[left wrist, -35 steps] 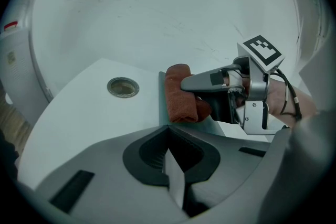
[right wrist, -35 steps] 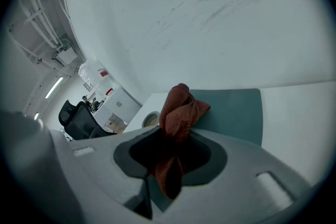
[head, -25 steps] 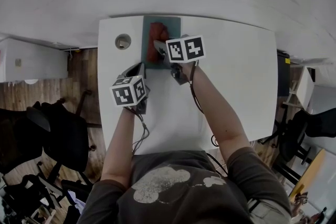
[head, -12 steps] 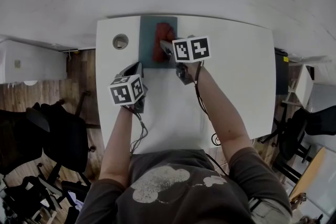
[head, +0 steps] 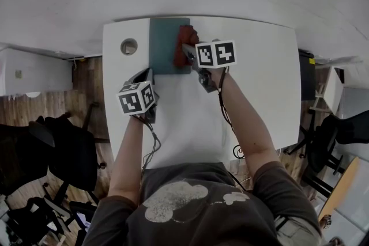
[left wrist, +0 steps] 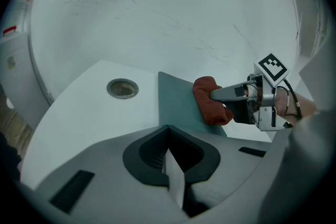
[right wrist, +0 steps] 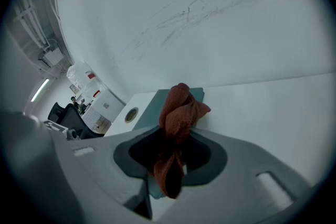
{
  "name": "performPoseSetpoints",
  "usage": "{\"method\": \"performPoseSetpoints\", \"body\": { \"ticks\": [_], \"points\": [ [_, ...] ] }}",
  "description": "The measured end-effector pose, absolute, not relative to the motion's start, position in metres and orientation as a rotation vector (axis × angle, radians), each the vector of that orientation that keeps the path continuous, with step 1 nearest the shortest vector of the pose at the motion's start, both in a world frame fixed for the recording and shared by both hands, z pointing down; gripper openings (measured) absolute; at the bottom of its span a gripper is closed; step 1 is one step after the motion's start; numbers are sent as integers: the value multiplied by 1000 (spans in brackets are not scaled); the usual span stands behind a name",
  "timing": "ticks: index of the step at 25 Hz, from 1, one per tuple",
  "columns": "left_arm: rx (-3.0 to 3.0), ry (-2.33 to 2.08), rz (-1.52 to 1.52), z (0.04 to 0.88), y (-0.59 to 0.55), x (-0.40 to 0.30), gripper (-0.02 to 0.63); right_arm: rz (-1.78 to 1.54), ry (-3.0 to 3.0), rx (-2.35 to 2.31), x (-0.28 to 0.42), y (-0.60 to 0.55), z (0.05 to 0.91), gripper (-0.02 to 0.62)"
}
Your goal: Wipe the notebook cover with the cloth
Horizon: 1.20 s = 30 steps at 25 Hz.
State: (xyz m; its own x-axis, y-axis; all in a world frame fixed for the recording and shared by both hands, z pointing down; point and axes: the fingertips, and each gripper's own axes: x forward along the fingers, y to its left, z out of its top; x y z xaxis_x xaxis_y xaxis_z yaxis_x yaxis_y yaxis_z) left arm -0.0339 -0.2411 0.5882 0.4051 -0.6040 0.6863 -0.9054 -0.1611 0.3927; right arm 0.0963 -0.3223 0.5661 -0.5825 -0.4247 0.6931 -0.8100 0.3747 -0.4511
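Wiping step in hand. Flat teal notebook (head: 164,46) lies at far edge of white table (head: 259,78), just beside a round cable hole (head: 128,46). Jaws of right gripper (head: 188,56) clamped on bunched rust-red cloth (head: 183,42); cloth sits at the cover's right edge, apparently touching it. Jaws of left gripper (head: 150,73) pressed together, nothing between them, over bare table near the notebook's near-left corner, apart from it. Judgement: next move calls for drawing the cloth leftward across the cover under light pressure; the unpinned notebook may slide.
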Motion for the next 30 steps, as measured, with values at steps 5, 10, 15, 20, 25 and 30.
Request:
{"method": "performPoseSetpoints", "body": {
  "ticks": [5,10,15,20,25,30],
  "points": [
    [1872,-1300,485,586,-241,-34,0,1092,-2153,1114,109,-320,564,109],
    [1868,-1309,482,585,-241,-34,0,1106,-2143,1166,116,-317,562,109],
    [1890,-1267,482,588,-239,-30,0,1093,-2169,1163,108,-314,551,109],
    [1944,-1286,523,575,-239,-37,0,1078,-2236,1071,72,-303,536,109],
    [1986,-1267,490,562,-237,-48,0,1091,-2289,976,27,-290,528,109],
    [1964,-1263,492,561,-231,-66,0,1107,-2288,930,-8,-278,534,109]
  ]
}}
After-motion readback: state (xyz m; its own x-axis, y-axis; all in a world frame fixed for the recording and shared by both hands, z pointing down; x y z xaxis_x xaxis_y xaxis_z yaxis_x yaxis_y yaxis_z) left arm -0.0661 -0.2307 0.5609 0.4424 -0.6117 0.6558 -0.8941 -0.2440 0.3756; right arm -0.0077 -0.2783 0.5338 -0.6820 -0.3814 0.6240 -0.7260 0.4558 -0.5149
